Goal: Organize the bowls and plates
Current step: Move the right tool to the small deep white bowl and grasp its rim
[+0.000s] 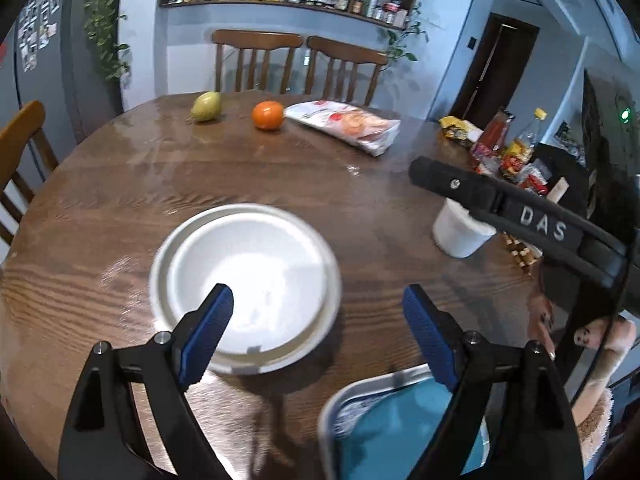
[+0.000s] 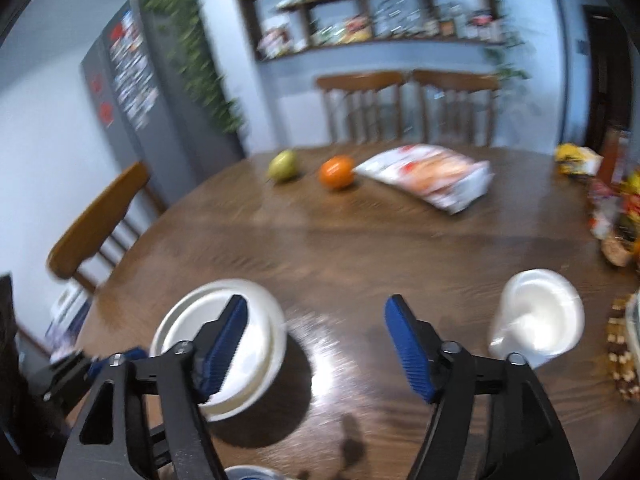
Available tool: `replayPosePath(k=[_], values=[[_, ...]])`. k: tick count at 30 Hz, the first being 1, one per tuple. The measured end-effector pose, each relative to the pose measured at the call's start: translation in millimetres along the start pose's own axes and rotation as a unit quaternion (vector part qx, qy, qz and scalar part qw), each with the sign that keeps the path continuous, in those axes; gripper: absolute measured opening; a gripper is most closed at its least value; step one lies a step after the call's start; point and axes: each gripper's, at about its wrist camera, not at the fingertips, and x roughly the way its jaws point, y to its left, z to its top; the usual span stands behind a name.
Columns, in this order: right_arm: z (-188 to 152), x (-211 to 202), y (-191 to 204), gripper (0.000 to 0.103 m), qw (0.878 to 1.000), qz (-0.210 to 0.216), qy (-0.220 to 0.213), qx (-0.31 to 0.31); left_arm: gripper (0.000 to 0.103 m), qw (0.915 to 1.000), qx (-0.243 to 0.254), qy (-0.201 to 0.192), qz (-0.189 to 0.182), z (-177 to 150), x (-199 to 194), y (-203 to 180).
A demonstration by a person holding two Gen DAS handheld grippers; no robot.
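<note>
A stack of white plates [image 1: 244, 280] lies on the round wooden table [image 1: 360, 208]; the right wrist view shows the stack [image 2: 256, 332] at lower left. My left gripper [image 1: 318, 300] hovers open over the stack's right rim, with nothing between its blue pads. My right gripper [image 2: 316, 316] is open too, above bare wood between the stack and a small white bowl [image 2: 540, 316]. That bowl [image 1: 460, 236] stands right of the stack, partly behind the right gripper's black housing [image 1: 520, 216]. A blue dish with a grey rim [image 1: 400, 420] sits at the table's near edge.
At the far side lie a pear [image 1: 206, 106], an orange [image 1: 268, 115] and a snack bag [image 1: 348, 122]. Bottles and packets [image 1: 504, 148] crowd the right edge. Wooden chairs [image 1: 256, 60] stand behind and to the left. A person's hand [image 1: 600, 336] holds the right gripper.
</note>
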Motion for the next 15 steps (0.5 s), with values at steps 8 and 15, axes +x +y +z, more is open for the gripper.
replayPosePath(k=[8, 15], values=[[7, -7, -81, 0.077, 0.989, -0.134, -0.016, 0.062, 0.088, 0.9985, 0.019, 0.015, -0.049, 14, 26, -46], [6, 19, -124, 0.078, 0.983, -0.16, 0.029, 0.079, 0.088, 0.9975, 0.043, 0.031, -0.047, 14, 52, -68]])
